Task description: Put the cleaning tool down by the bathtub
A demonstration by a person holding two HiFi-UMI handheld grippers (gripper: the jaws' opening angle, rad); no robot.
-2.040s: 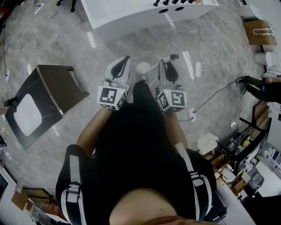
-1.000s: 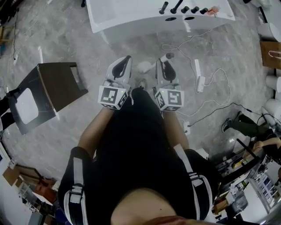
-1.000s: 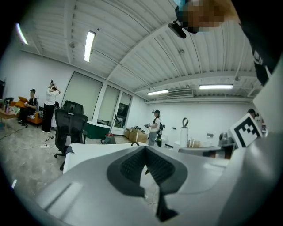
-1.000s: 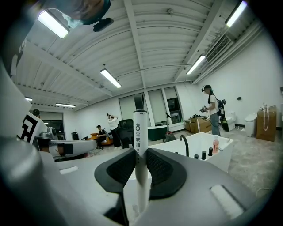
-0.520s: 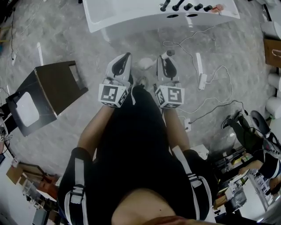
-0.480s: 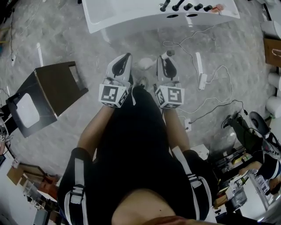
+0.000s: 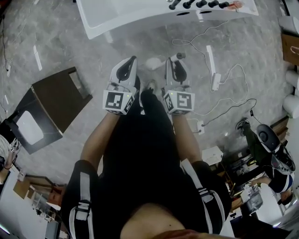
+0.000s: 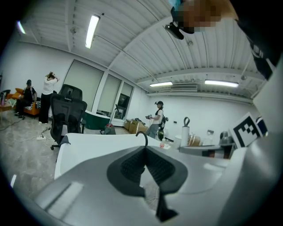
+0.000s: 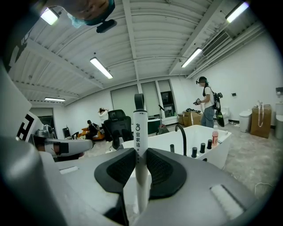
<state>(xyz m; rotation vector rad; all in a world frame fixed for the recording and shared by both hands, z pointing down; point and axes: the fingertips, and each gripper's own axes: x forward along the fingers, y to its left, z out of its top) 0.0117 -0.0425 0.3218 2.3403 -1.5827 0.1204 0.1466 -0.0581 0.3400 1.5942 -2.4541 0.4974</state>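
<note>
Tool (image 9: 139,128) pinched upright in R gripper (image 9: 140,155); L gripper (image 8: 145,152) jaws together, empty

Grey floor (image 7: 56,46) bears bathtub (image 7: 117,14), power strip (image 7: 216,81), dark cabinet (image 7: 51,107).

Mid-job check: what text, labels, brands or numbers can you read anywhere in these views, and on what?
"宝家洁": printed vertically on the cleaning tool, on its white handle, below a small logo.
Pink bottle on the bathtub rim: label too small to read.
No other text is readable.
</note>
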